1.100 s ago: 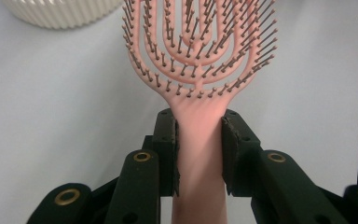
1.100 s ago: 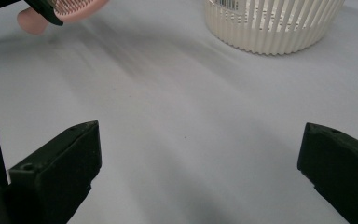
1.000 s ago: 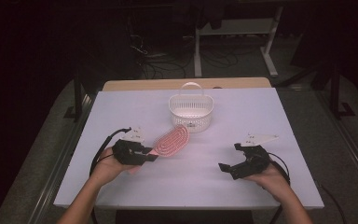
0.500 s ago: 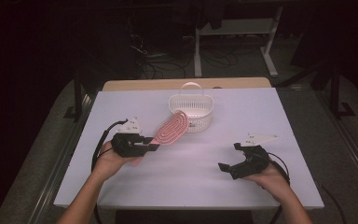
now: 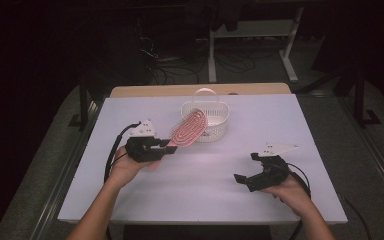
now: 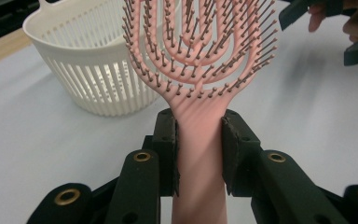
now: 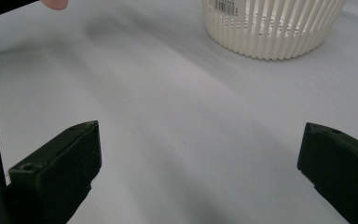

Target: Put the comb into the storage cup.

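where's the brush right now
In the high view the pink brush is left of centre, its handle clamped in the left gripper and its head raised over the near left rim of the white basket.

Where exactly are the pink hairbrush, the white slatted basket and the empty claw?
Pink plastic hairbrush (image 6: 200,51), left gripper view, on its bristled head.
White slatted plastic basket (image 5: 215,131), high view, on its front wall.
Right claw (image 5: 252,170), high view, midway between its open jaws' tips.

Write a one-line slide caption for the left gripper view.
Left tool shut on the handle of a pink hairbrush, bristles facing the camera, with a white slatted basket behind it on the table.
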Demonstrator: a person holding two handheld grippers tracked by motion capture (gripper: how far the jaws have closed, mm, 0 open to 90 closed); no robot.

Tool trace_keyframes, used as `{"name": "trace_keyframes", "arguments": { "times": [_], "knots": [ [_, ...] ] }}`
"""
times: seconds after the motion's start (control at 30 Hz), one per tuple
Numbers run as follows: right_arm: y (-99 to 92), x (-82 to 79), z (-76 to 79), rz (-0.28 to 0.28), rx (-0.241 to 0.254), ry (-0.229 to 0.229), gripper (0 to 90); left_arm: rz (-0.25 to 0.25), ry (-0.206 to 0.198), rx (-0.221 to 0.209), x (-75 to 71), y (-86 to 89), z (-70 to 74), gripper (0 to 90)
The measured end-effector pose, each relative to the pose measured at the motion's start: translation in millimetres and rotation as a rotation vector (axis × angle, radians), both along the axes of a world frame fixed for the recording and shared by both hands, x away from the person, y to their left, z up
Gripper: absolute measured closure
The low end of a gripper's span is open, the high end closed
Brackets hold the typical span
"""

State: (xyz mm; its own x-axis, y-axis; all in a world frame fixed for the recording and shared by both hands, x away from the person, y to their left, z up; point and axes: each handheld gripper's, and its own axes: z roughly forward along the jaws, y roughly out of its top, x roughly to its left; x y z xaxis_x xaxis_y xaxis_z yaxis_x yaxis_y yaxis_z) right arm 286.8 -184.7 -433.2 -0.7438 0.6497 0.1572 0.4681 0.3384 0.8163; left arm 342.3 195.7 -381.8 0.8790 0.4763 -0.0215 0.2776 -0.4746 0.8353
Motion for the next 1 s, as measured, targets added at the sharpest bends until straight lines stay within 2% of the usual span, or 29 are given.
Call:
{"name": "trace_keyframes", "arguments": {
  "times": [0.2, 0.47, 0.63, 1.0],
  "knots": [
    [0.4, -0.2, 0.4, 0.004, 0.008, -0.003, 0.0, 0.001, -0.014, -0.033, 3.3, -5.7, -4.3, 70.5],
    [-1.8, 0.7, 3.7, -0.001, 0.044, 0.000, 0.0, -0.002, -0.033, -0.075, 3.1, -11.3, -5.1, 70.4],
    [0.3, 0.9, 8.0, -0.002, 0.038, -0.007, 0.0, 0.007, -0.041, -0.086, 2.9, -10.0, -4.7, 70.5],
    [8.2, 8.2, 22.9, 0.003, 0.066, 0.008, 0.0, 0.010, -0.051, -0.099, 0.7, -9.6, -4.7, 70.5]
  ]
}}
